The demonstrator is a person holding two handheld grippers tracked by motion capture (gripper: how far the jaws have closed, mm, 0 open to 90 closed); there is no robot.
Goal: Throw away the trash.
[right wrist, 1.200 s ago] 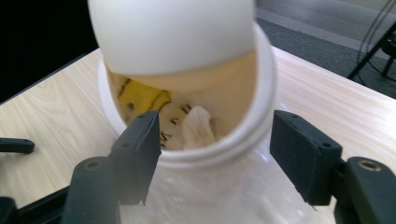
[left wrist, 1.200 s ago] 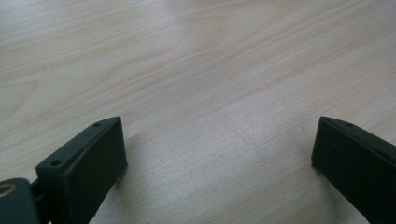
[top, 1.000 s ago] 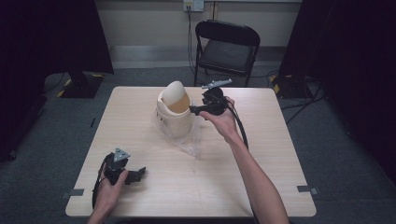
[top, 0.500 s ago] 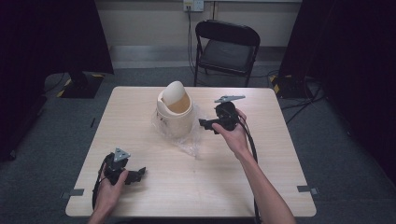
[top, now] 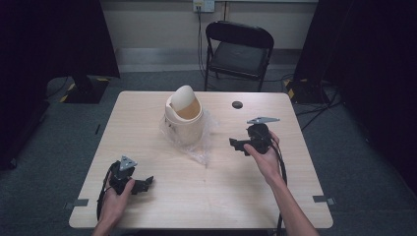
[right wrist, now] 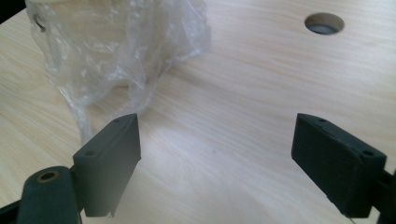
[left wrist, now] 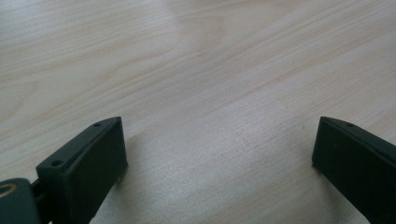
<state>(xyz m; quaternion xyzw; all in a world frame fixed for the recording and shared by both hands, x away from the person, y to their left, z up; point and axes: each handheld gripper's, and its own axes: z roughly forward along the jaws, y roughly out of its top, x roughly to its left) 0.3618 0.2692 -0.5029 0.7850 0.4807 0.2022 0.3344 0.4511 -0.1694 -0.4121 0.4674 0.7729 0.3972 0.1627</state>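
Note:
A small cream bin (top: 184, 117) with a tilted swing lid stands at the back middle of the wooden table (top: 216, 196). A clear plastic bag (top: 196, 145) is draped around its base and spreads toward me; its crumpled edge (right wrist: 116, 51) lies just ahead of my right gripper. My right gripper (top: 238, 145) is open over bare wood to the right of the bag, jaws wide apart with nothing between them (right wrist: 215, 158). My left gripper (top: 142, 184) rests low near the table's front left, open and empty over plain wood (left wrist: 219, 158).
A round cable hole (top: 237, 104) sits in the table behind my right gripper, also seen as a hole (right wrist: 324, 23) in the right gripper view. A black folding chair (top: 238, 49) stands beyond the far edge. Dark curtains flank the room.
My right gripper has drawn back from the bin's rim, moving right and toward me down to the table. The left gripper has stayed put.

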